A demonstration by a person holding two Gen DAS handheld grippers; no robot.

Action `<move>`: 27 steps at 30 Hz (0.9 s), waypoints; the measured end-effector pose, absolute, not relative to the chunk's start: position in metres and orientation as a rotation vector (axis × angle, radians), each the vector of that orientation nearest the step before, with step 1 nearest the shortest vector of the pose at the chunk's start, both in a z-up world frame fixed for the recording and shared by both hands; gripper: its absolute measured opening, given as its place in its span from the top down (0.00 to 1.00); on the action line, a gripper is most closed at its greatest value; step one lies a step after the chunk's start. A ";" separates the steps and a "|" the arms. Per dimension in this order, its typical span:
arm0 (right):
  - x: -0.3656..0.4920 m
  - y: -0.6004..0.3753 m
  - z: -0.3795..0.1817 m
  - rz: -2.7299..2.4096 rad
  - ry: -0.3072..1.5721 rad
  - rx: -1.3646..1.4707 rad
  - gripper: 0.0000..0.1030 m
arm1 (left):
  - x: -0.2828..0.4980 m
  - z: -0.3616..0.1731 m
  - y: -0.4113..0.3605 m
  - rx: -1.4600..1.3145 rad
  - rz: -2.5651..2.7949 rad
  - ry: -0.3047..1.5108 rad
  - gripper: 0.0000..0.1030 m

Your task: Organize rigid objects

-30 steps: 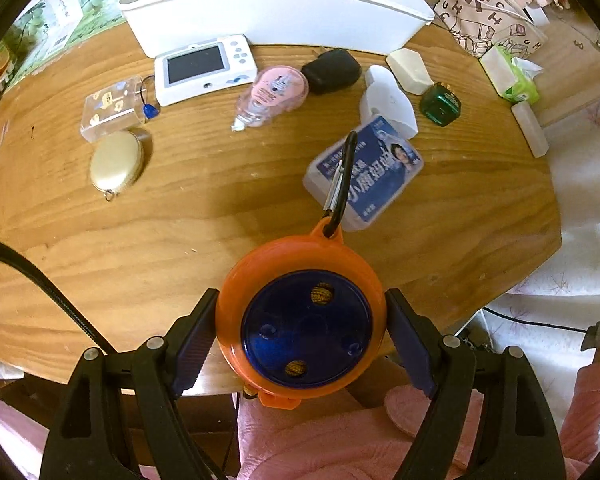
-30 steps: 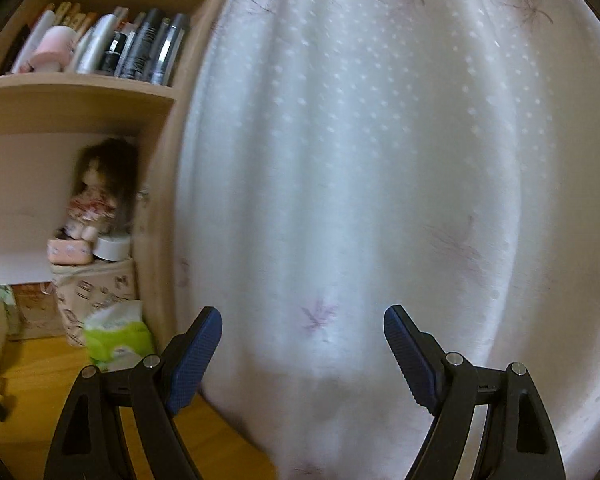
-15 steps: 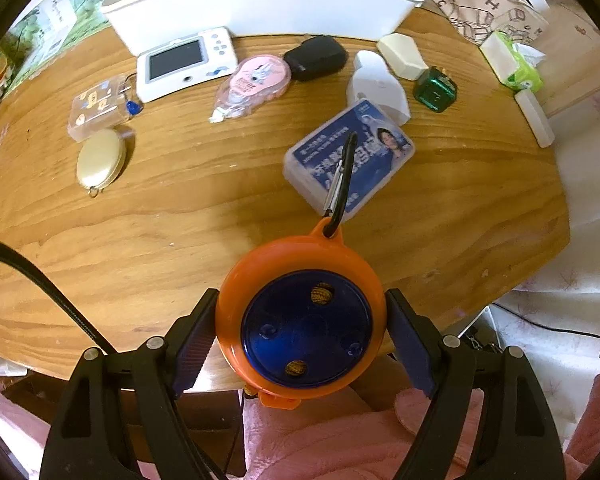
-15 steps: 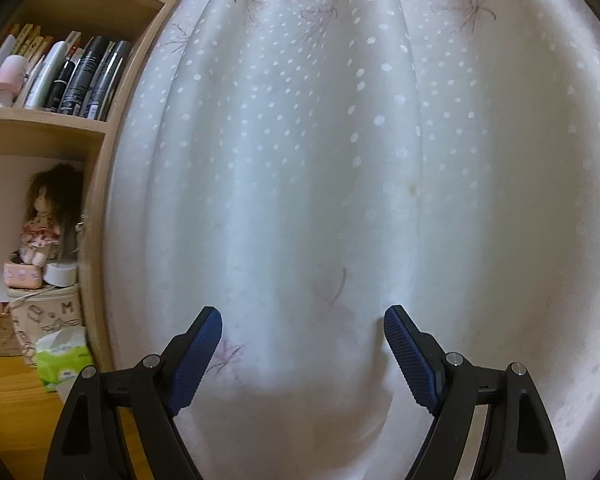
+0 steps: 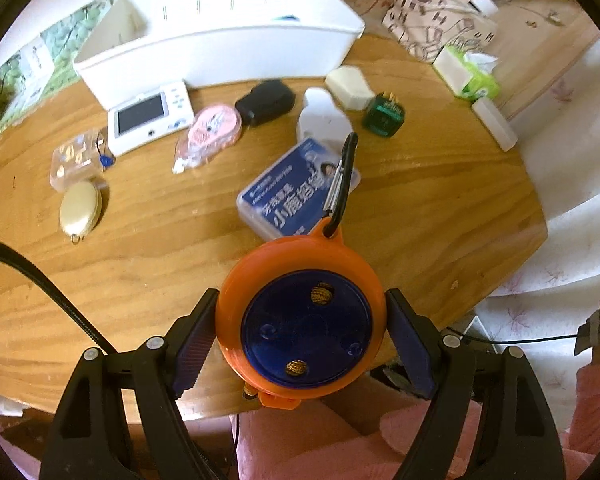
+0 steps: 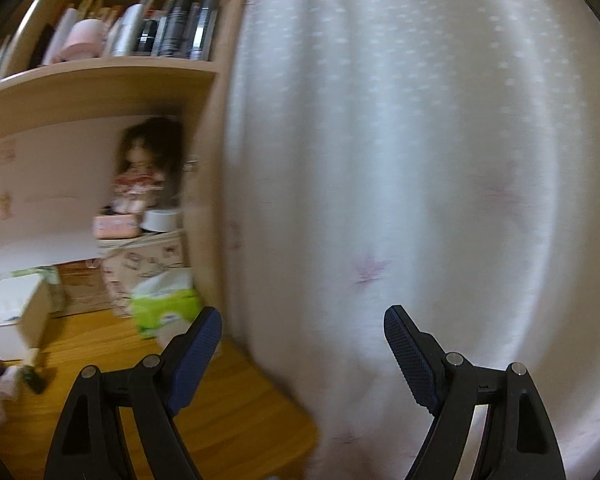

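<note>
The white storage bin (image 5: 220, 36) now sits nearer the left gripper (image 5: 300, 320), which clamps the round orange-and-blue reel (image 5: 300, 320); its dangling black carabiner (image 5: 342, 184) could snag the blue card case (image 5: 296, 192). The right gripper (image 6: 302, 344) gapes empty.

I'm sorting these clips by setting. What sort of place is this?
Most likely a lived-in room at home, perhaps a bedroom or study. A wooden table holds small personal items, a bookshelf carries books and a doll, and a patterned white curtain hangs beside it.
</note>
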State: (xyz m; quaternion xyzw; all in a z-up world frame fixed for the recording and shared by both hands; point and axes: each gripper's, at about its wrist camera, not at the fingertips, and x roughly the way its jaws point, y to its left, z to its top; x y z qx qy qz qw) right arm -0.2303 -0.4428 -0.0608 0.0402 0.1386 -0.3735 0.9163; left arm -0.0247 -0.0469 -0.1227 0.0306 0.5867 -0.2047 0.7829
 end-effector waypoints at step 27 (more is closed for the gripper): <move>-0.101 -0.389 -0.051 -0.355 0.262 0.109 0.19 | -0.038 -0.109 -0.018 -0.035 -0.403 1.028 0.20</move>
